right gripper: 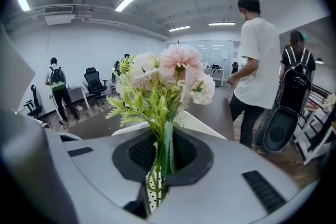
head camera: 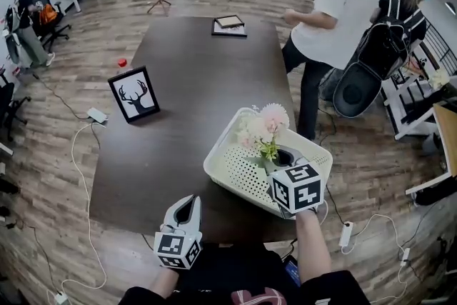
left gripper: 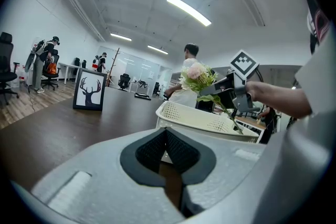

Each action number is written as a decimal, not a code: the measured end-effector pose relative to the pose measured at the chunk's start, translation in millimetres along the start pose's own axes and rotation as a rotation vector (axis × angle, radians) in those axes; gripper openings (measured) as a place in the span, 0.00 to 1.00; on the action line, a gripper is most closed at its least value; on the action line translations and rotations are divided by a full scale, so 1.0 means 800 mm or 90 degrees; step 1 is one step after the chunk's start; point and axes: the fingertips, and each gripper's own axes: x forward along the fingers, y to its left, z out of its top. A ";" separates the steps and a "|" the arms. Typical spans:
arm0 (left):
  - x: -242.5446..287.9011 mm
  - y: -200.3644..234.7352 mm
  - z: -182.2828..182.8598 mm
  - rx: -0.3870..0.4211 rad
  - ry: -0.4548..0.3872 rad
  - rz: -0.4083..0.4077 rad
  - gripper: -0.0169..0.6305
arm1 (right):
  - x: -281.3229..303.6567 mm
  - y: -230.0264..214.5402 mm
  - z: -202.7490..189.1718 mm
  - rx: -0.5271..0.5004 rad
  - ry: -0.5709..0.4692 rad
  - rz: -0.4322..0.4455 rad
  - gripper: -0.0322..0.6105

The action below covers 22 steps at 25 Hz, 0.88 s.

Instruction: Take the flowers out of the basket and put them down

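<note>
Two claws show near the front edge of the dark brown worktop (head camera: 193, 82). The right claw (head camera: 283, 158) is pinched narrow on the green stems of a bunch of pale pink and cream artificial flowers (head camera: 265, 125). The bunch stands upright over the white perforated plastic basket (head camera: 230, 169), its blooms above the rim. The left claw (head camera: 188, 206) is closed on nothing and points across the worktop, to the left of the basket. A black-framed deer picture (head camera: 134, 93) stands farther back on the left.
</note>
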 end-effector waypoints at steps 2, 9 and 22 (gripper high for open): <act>-0.002 0.002 0.000 -0.001 0.000 -0.001 0.04 | -0.002 0.004 0.003 -0.002 -0.004 -0.001 0.11; -0.011 0.009 0.001 0.001 -0.002 -0.003 0.04 | -0.017 0.022 0.030 0.014 -0.041 0.019 0.11; -0.032 0.034 0.008 0.007 -0.017 0.000 0.04 | -0.034 0.065 0.065 -0.016 -0.088 0.008 0.11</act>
